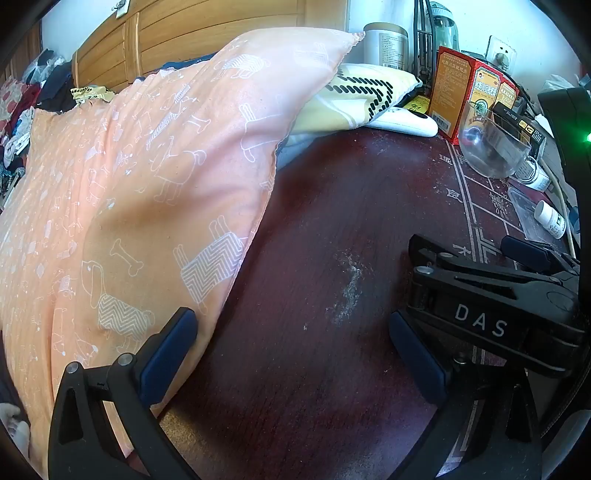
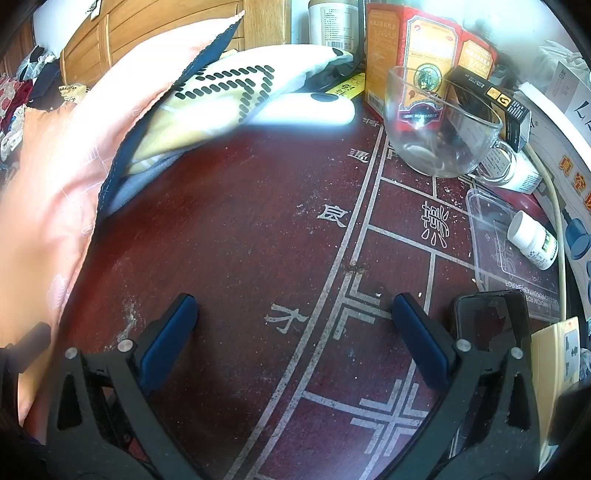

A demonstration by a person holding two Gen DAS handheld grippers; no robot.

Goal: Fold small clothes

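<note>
Both of my claws are spreading wide and gripping nothing. My left claw (image 1: 291, 354) is hovering over the dark red counter (image 1: 314, 240), its left finger (image 1: 170, 354) overlapping the edge of the peach garment with white dog prints (image 1: 129, 184); whether it is touching the cloth I cannot tell. That garment is draping over the left part of the counter, rising toward the wooden headboard (image 1: 184, 33). My right claw (image 2: 293, 339) is hanging over bare counter with white printed lines and characters, clear of the cloth.

Under the peach cloth, a yellow and white garment with black dashes (image 2: 221, 96) is lying beside a white remote-like object (image 2: 306, 109). The right wrist view is revealing the peach garment's dark blue edging, which the left view is hiding. The left view is showing my right claw from the side, marked DAS, plus a heap of clothes (image 1: 26, 110) far left.

A glass cup (image 2: 439, 125) is sitting near red and orange boxes (image 2: 424, 51), holding some small unclear bits. A white pill bottle (image 2: 532, 240) is lying on its side in a clear tray (image 2: 480, 236).
</note>
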